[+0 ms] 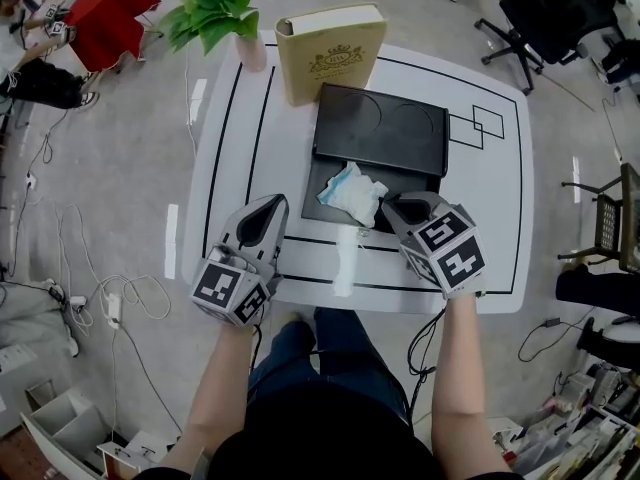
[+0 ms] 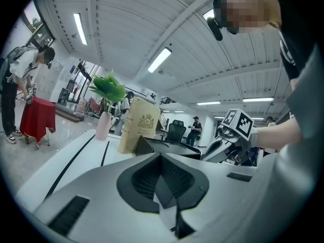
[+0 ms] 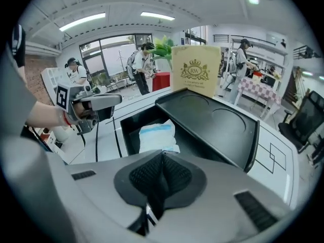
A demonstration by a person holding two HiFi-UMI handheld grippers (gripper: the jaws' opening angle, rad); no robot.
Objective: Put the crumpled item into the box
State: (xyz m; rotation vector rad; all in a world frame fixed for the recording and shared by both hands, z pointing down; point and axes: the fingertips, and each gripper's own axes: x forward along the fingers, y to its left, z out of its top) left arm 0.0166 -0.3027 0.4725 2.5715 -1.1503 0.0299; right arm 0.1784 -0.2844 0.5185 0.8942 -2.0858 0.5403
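Lying inside the box point(image 1: 318, 183), toward its near side, the crumpled item point(image 1: 352, 193) seems already placed. The right gripper point(image 1: 392, 206), jaws together and empty, is at the box's near right corner, with the item just left of its tips. The left gripper point(image 1: 272, 208), jaws also together, stays left of the box, farther off.

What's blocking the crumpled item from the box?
Nothing visible. The crumpled item already lies in the open near part of the box; the lid covers only the far part. The right gripper, shut and empty, is beside it.
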